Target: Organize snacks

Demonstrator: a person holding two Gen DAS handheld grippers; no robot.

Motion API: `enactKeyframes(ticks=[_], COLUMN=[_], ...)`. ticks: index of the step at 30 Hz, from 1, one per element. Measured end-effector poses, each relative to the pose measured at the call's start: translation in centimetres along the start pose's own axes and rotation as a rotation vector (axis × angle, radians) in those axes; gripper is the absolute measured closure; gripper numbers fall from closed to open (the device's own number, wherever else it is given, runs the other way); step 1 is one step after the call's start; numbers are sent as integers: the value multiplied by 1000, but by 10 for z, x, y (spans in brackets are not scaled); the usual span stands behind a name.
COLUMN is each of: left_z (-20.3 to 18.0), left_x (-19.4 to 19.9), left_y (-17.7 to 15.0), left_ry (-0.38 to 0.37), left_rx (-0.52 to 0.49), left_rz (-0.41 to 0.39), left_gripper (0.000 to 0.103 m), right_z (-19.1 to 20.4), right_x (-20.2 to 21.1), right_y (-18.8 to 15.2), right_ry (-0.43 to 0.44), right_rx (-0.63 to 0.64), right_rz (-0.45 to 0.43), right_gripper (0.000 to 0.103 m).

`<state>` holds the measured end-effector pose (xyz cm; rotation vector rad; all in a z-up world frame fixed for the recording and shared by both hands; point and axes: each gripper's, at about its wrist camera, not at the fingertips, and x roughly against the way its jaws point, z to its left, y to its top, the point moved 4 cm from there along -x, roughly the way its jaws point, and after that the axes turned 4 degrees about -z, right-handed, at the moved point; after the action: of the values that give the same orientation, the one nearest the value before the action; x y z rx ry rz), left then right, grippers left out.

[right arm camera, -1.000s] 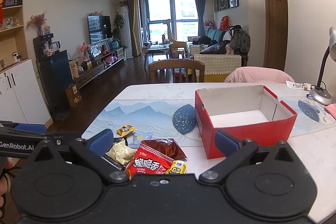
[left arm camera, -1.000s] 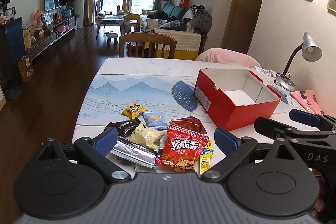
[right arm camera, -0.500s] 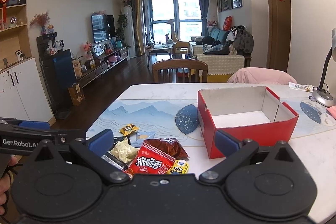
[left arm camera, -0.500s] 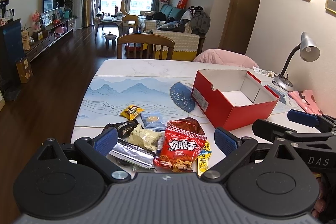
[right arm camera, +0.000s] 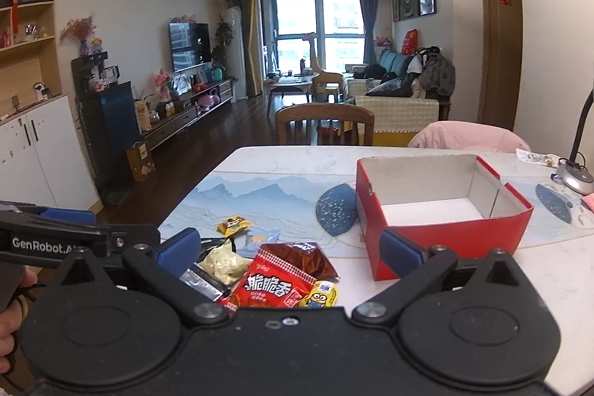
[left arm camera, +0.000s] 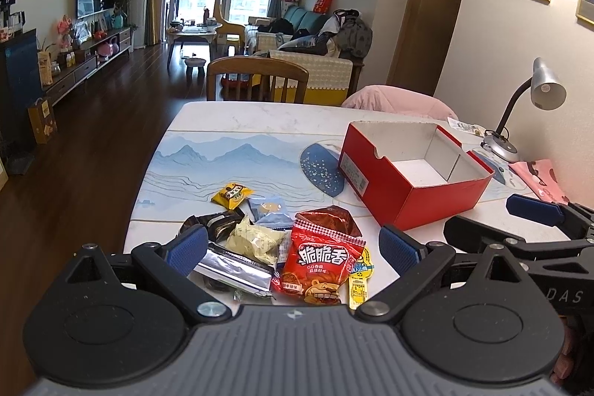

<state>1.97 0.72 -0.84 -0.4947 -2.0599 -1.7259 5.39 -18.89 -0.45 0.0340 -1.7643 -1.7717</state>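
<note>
Your left hand-held gripper (left arm camera: 291, 249) and right hand-held gripper (right arm camera: 289, 247), both spread and empty, have barely drifted over the snacks (left arm camera: 323, 262); the red box (left arm camera: 415, 180) is unfilled.

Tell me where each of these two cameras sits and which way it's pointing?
Left wrist: on the left gripper, looking along its open fingers over the snack pile; the right gripper pokes in.
Right wrist: on the right gripper, facing the same way; the left gripper and a hand show.
Both share the red box, red snack bag and table.
</note>
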Motion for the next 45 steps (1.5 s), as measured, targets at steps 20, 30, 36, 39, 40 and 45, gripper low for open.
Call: enactKeyframes(ticks=[20,30,36,39,40,45], left_z=[39,82,86,89,91,97], left_x=[-64,-121,-116,-110,-109,-99], left_y=[-15,-35,-41,-42,-43,-46], left_ry=[158,311,348,359,362,368], left_rx=[172,412,437,443,445,456], left_rz=[177,356,359,353,350,344], left_gripper=[4,4,4,4,4,4], right_z=[-14,-26,-22,-21,-21,-24], right_x=[-57,-99,-144,-161,-166,-184], right_y=[-23,-46,-70,-78,-80,-88], right_ry=[83,164,176,167,156,130], right_rx=[60,73,-30,-87,-109,-217], right_rz=[177,319,457,493,500,523], right_gripper=[4,7,7,8,8,14])
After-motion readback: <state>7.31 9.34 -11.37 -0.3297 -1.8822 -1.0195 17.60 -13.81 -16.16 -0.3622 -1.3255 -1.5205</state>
